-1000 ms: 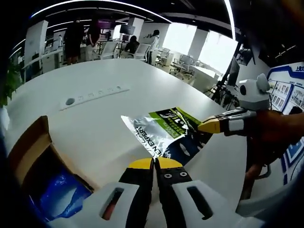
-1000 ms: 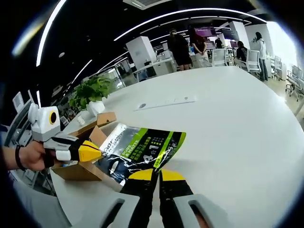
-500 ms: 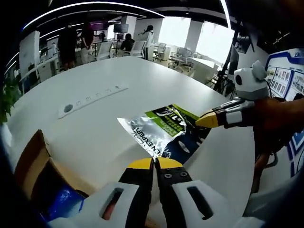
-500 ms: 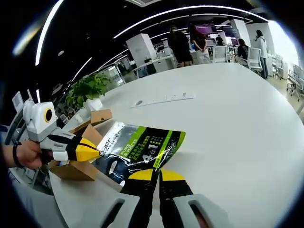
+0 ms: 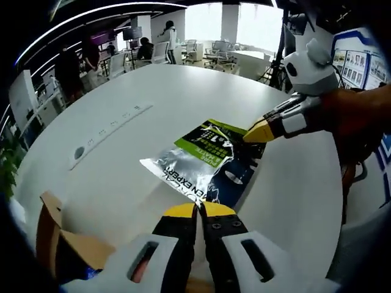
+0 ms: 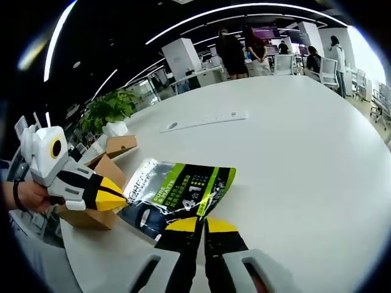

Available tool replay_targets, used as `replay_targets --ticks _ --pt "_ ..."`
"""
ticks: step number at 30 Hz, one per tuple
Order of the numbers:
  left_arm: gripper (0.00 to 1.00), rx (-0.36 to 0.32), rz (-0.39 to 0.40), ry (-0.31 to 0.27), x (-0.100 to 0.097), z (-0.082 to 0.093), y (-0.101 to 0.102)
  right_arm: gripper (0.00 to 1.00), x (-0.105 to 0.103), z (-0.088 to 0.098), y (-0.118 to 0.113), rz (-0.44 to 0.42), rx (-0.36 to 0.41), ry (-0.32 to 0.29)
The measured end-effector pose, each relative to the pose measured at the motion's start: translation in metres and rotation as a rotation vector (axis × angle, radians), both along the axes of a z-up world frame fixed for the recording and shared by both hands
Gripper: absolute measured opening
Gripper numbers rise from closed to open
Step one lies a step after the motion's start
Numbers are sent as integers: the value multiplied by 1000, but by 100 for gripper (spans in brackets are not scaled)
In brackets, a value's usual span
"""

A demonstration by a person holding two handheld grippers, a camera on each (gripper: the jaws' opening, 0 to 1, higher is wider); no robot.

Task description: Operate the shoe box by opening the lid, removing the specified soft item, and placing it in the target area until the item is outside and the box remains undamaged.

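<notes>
White table [image 6: 293, 134]: both grippers pinch the pouch [image 5: 204, 159] (plant [image 6: 110, 108] behind).

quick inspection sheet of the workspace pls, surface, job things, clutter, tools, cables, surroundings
surface: large white oval table, with a flush power strip set in its top.
job's things: foil pouch printed green, black and silver, out of the box, over the table; brown cardboard shoe box open with flaps up, no damage seen.
clutter: nothing seen.
grippers: left tool shut on one pouch edge; right tool shut on the opposite edge.
cables: nothing seen.
surroundings: open office, people standing and seated at the far desks, potted plant past the box, ceiling light strips.
</notes>
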State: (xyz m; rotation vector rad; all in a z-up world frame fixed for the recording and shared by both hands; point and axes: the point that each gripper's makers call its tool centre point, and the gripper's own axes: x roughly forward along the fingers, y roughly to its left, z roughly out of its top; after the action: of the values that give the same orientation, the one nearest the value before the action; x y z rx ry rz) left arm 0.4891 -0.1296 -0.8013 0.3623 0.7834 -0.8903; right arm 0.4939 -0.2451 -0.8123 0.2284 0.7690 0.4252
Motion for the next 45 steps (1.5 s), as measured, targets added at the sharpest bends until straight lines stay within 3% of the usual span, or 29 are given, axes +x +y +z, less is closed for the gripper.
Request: replay_targets --ticks 17,24,45 --pt "1 109 -41 38 6 -22 -3 0 6 -16 -3 10 -4 24" --pt "1 191 -77 68 2 -34 0 0 5 -23 0 16 -5 35" --pt "2 238 -81 123 0 -42 6 0 3 -29 3 27 -16 48"
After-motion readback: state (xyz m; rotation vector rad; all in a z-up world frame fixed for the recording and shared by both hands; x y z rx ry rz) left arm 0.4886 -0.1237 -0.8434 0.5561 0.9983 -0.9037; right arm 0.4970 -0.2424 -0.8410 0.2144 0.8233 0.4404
